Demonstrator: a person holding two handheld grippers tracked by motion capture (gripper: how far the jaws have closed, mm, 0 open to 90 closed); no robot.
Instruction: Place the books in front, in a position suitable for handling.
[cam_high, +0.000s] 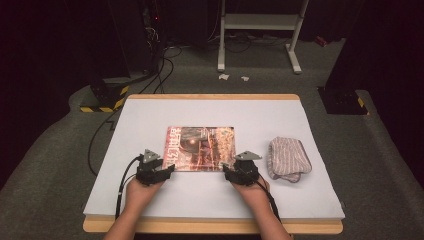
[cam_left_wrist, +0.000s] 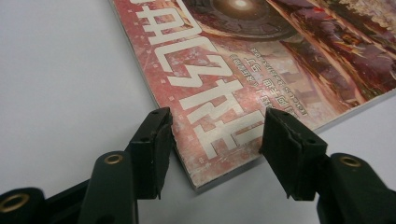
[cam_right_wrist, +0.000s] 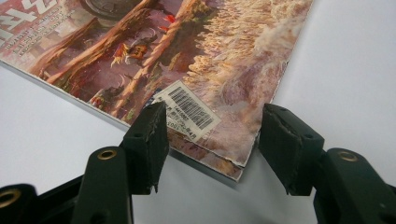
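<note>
Magazine (cam_high: 200, 148) lies flat and closed at the middle of the white tabletop (cam_high: 150, 195), cover up, reddish art with big pale lettering along its left side. A folded striped cloth (cam_high: 288, 160) sits on the tabletop to the right of it, apart from it.

Left claw (cam_high: 170, 171) is at the magazine's near left corner. In the left gripper view the left claw (cam_left_wrist: 217, 140) has its jaws spread, one on each side of that corner; the corner pokes in between them, lying on the tabletop. The pad on the spine side sits just beside the edge; the other hangs over the cover. No squeeze visible, so released, nothing held.

Right claw (cam_high: 226, 170) is at the near right corner. In the right gripper view the right claw (cam_right_wrist: 212, 140) also has its jaws spread around that corner, which is frayed, with pages slightly parted. A barcode sticker (cam_right_wrist: 187, 109) sits on the cover just beyond the jaw at the picture's left. Pads are near the edges, not clamped. Released, nothing held.

Both hands come in from the tabletop's near edge, a cable trailing from each gripper.
</note>
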